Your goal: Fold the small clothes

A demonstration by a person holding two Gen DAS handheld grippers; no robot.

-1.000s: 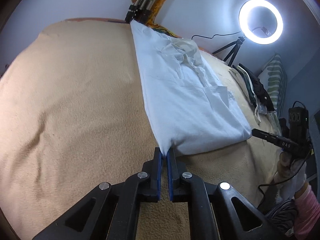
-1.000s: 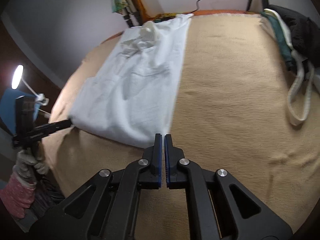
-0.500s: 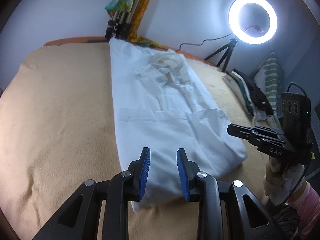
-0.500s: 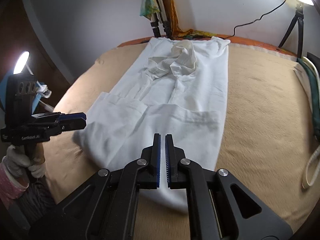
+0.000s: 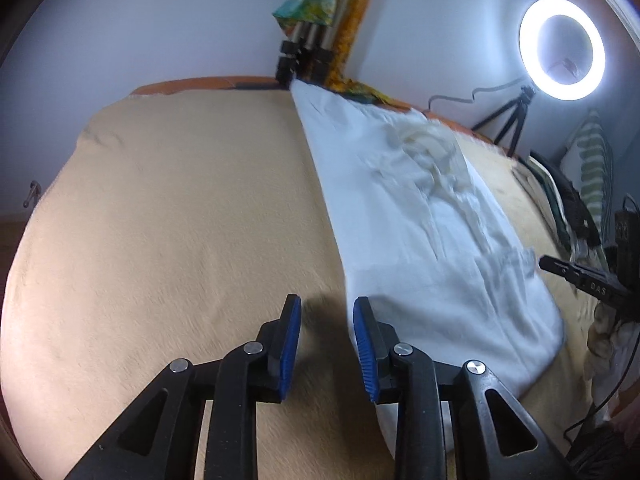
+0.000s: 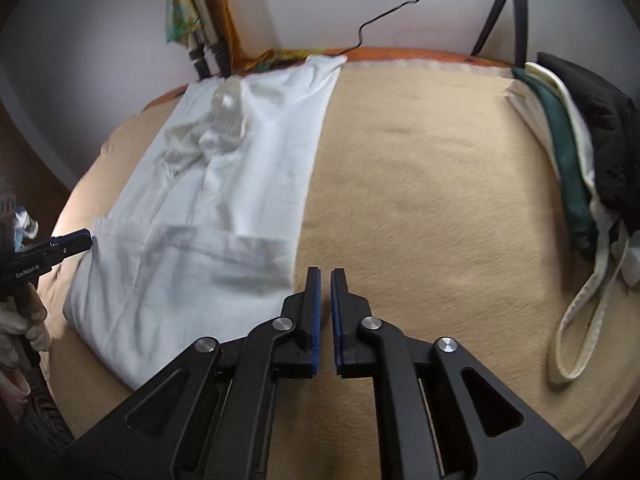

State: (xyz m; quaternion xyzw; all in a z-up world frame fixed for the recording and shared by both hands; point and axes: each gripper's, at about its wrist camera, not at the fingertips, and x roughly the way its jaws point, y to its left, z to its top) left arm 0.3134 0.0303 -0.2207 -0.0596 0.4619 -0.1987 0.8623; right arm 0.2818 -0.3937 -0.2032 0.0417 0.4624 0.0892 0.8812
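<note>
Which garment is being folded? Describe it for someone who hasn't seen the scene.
Start at the tan blanket covering the bed. The white shirt lies flat along its left half, collar toward the far wall. Unlike the dark and green clothes pile at the right edge, it is spread out alone.

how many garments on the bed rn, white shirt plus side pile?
About 4: the white shirt spread along the beige blanket, plus a pile at the far edge: a black garment, a dark green one and a cream one. More may be hidden underneath.
</note>
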